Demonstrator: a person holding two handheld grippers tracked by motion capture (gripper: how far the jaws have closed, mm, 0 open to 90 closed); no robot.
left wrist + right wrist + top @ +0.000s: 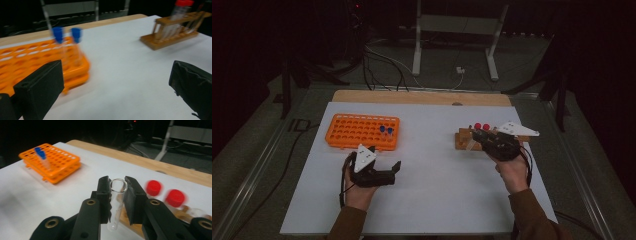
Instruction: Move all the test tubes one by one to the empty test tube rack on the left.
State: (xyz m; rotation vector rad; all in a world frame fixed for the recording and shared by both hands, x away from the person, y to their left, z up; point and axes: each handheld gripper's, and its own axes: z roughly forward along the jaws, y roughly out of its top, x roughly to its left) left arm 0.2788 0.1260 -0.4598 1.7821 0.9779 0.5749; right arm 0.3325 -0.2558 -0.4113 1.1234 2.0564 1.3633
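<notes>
You have a clear, uncapped glass test tube [117, 202] standing nearly upright, open mouth up and rounded bottom hanging free, with the low wooden tube rack [130, 221] just behind it and two red-capped tubes [175, 198] at about three o'clock from it.

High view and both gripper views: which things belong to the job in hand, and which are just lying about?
In use:
- clear uncapped glass test tube, clamped in the right hand-held gripper
- wooden tube rack with red-capped tubes
- orange plastic tube rack with blue-capped tubes

Lying about:
- cables on the floor
- white metal stand
</notes>
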